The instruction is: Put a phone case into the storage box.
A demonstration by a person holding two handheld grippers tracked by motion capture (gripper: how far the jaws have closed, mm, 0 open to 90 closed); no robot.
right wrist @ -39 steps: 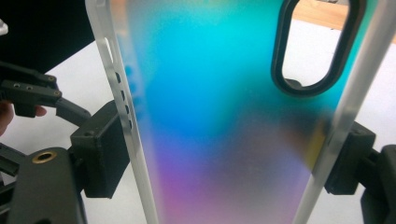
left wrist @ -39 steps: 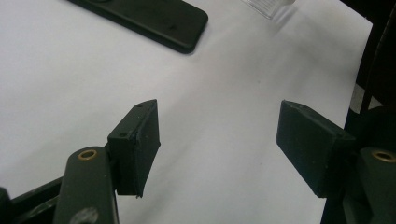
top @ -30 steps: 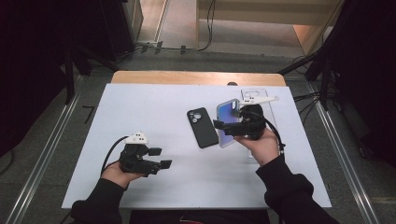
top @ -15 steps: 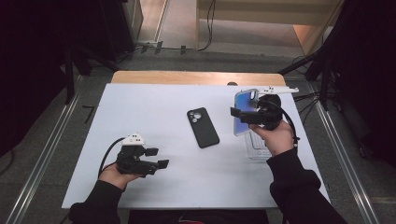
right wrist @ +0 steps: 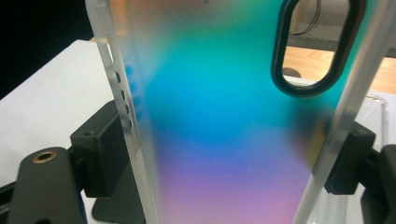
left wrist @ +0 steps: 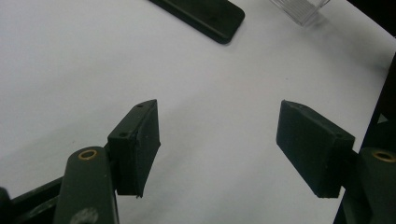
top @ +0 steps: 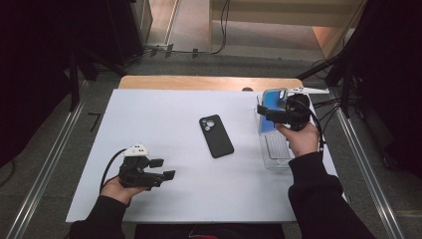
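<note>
A black phone (top: 216, 135) lies face down in the middle of the white table (top: 159, 114); its end also reaches into the left gripper view (left wrist: 201, 14). My right gripper (top: 266, 115) is at the table's right side, shut on an iridescent blue-to-purple phone case (top: 272, 101), which it holds upright above a clear plastic tray (top: 274, 152). In the right gripper view the case (right wrist: 224, 121) stands between both pads (right wrist: 100, 149), its camera cut-out at the top right. My left gripper (top: 163, 169) is low at the front left, open, with only bare table between its jaws (left wrist: 217, 140).
The clear tray sits near the table's right edge, and its corner shows in the left gripper view (left wrist: 301, 5). A wooden strip (top: 209, 82) runs along the far edge. Metal rails and cables flank the table on the floor.
My right gripper has carried the case rightward and farther away, from beside the phone to above the clear tray. The left gripper and the phone have stayed put.
</note>
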